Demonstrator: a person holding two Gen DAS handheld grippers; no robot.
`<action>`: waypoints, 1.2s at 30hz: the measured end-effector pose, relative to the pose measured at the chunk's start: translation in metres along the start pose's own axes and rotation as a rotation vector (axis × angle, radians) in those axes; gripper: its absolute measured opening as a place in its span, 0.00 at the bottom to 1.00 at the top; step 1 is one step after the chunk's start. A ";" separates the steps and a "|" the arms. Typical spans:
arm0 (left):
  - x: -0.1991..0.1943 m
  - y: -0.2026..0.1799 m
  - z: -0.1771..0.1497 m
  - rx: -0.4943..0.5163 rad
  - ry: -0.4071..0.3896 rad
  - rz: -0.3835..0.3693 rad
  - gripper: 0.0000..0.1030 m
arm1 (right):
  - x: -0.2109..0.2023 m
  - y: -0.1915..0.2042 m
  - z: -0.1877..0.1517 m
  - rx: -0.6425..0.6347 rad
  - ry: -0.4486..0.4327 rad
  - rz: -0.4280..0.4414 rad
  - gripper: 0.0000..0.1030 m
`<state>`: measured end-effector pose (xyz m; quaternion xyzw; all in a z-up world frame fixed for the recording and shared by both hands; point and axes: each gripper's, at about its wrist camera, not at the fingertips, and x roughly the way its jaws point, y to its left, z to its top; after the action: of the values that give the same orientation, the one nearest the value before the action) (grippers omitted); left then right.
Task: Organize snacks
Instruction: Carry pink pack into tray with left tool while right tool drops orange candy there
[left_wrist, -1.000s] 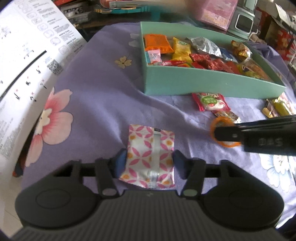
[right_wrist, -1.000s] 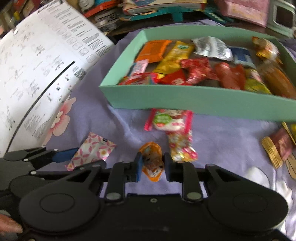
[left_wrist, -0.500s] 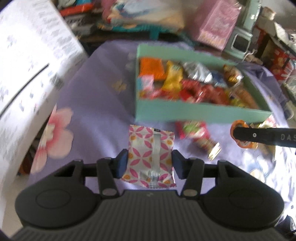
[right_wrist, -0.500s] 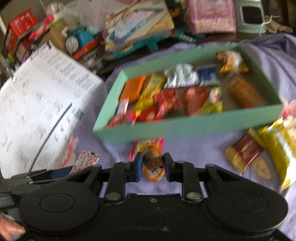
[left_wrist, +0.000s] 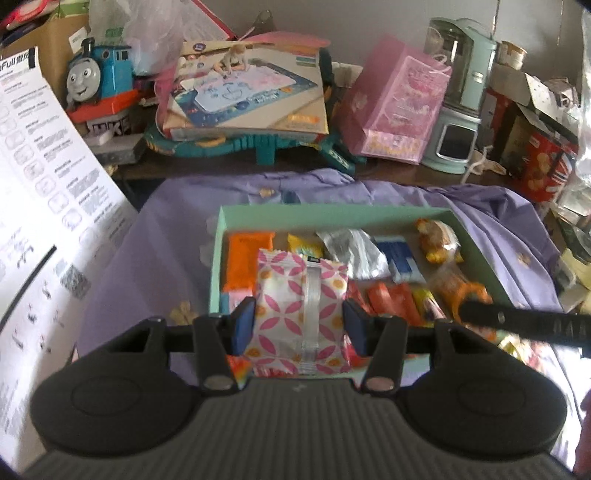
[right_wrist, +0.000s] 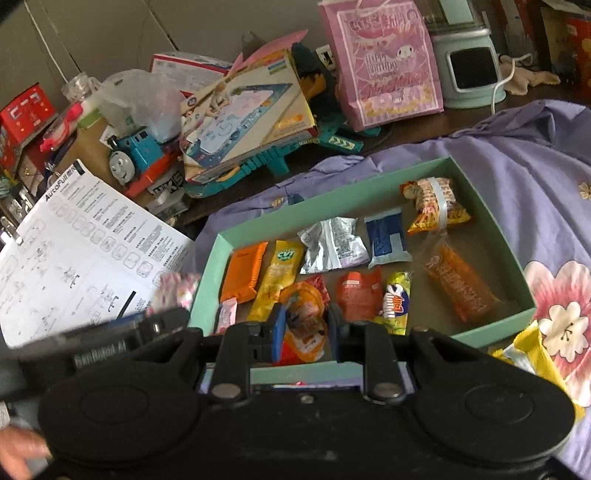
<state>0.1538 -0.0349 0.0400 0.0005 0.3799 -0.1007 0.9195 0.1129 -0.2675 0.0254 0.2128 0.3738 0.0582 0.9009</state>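
My left gripper (left_wrist: 301, 323) is shut on a white packet with a pink petal pattern (left_wrist: 301, 310), held in the air over the near left part of the mint-green box (left_wrist: 332, 213). My right gripper (right_wrist: 303, 326) is shut on a small orange packet (right_wrist: 304, 319), also lifted above the box's (right_wrist: 524, 295) near edge. The box holds several snacks: an orange bar (right_wrist: 243, 271), a yellow packet (right_wrist: 275, 278), a silver packet (right_wrist: 332, 243) and a blue one (right_wrist: 388, 236). In the left wrist view the right gripper's finger (left_wrist: 524, 321) reaches in from the right with the orange packet (left_wrist: 471, 291).
The box sits on a purple flowered cloth (right_wrist: 517, 162). A yellow packet (right_wrist: 532, 354) lies on the cloth right of the box. A big printed sheet (left_wrist: 40, 221) stands at the left. Toys, a pink gift bag (left_wrist: 395, 107) and a mint appliance (left_wrist: 458, 110) crowd the back.
Both grippers rose from the cloth and moved toward the box, each carrying its packet. They now hang over the box's near edge instead of in front of it.
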 end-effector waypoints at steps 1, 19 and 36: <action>0.006 0.002 0.005 -0.001 0.004 0.004 0.49 | 0.005 -0.002 0.002 0.006 0.009 0.001 0.23; 0.081 0.001 0.014 0.029 0.066 0.129 1.00 | 0.045 -0.003 0.002 0.015 0.028 -0.009 0.95; 0.048 -0.010 -0.007 0.016 0.101 0.101 1.00 | 0.006 -0.012 -0.010 0.050 -0.013 -0.042 1.00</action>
<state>0.1806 -0.0529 0.0021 0.0321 0.4246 -0.0568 0.9030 0.1094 -0.2731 0.0103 0.2279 0.3735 0.0285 0.8987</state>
